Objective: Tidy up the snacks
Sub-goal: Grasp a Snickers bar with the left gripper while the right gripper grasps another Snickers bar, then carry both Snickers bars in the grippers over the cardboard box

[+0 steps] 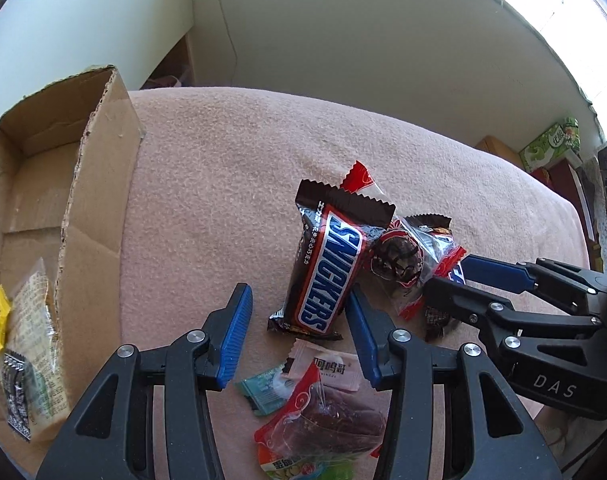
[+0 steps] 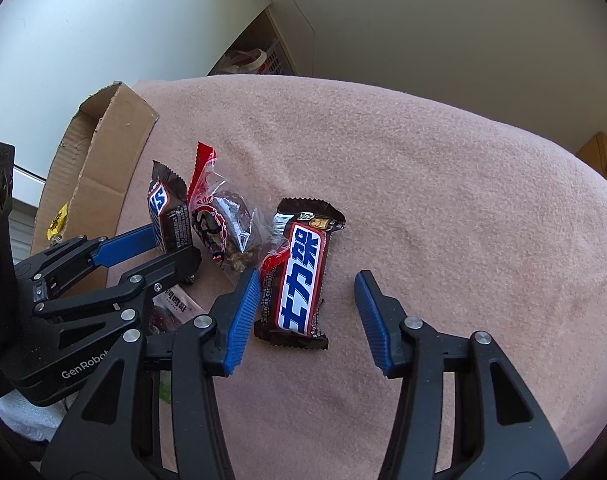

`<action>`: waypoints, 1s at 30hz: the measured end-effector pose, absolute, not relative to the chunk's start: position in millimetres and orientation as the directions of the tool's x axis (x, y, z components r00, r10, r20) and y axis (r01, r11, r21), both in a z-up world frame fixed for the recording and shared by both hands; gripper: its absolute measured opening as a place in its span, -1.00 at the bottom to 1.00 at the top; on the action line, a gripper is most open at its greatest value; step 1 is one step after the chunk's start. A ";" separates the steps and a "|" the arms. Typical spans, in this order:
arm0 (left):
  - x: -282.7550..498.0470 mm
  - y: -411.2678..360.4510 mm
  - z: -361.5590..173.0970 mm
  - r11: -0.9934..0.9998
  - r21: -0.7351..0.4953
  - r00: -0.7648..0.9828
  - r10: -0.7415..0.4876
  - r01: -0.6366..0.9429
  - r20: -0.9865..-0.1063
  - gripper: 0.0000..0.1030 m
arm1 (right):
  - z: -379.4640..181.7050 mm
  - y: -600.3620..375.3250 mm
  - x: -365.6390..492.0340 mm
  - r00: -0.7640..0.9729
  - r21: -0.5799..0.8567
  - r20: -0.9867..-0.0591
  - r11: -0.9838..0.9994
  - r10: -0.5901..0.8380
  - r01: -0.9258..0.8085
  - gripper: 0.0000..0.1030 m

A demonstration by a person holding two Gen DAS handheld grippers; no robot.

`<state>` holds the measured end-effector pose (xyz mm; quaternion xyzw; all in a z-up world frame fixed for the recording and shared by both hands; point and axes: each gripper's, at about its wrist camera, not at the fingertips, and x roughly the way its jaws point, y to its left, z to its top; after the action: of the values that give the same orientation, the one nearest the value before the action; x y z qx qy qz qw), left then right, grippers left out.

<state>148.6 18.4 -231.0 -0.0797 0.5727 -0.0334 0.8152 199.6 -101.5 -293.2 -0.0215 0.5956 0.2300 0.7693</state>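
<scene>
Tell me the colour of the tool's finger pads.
Blue, ribbed finger pads; the right wrist view shows them best.

- "SNICKERS" in blue on white runs along the brown bar wrapper [image 1: 326, 270] in the left wrist view; small Japanese print beside it is too fine to read.
- "DAS" stands in pale letters on the right gripper's black body [image 1: 553, 390].
- "GenRobo…", cut off, stands on the left gripper's body [image 2: 85, 368].
- "士力架" in blue on white marks the second brown bar [image 2: 301, 280].
- "阿鸣哥" is printed on a pale pink sachet [image 1: 335, 366].
</scene>
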 end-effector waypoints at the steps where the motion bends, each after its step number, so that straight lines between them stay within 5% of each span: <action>1: 152.7 18.1 -231.5 0.984 -0.172 0.338 -0.148 -0.040 -0.929 -0.09 | -294.2 -101.7 200.3 0.184 0.238 -0.928 0.894 0.325 -0.379 0.00; 8: 165.6 20.9 -231.9 0.971 -0.234 0.336 -0.205 -0.046 -0.919 -0.18 | -293.8 -96.2 202.1 0.183 0.217 -0.934 0.895 0.306 -0.391 -0.34; 11: 167.1 20.2 -230.4 0.970 -0.241 0.337 -0.215 -0.035 -0.917 -0.39 | -292.8 -96.7 201.6 0.191 0.202 -0.937 0.899 0.293 -0.388 -0.34; 24: 176.5 9.0 -238.3 0.983 -0.181 0.338 -0.177 0.022 -0.924 -0.29 | -292.3 -126.5 197.9 0.191 0.181 -0.945 0.911 0.266 -0.370 -0.32; 30: 179.5 8.9 -241.7 0.982 -0.190 0.346 -0.177 -0.004 -0.922 -0.48 | -291.6 -135.6 188.9 0.195 0.158 -0.950 0.911 0.246 -0.380 -0.16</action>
<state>179.5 8.9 -241.7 -0.0792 0.5695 -0.0528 0.8164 188.9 -135.6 -291.6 -0.0556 0.6012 0.2030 0.7709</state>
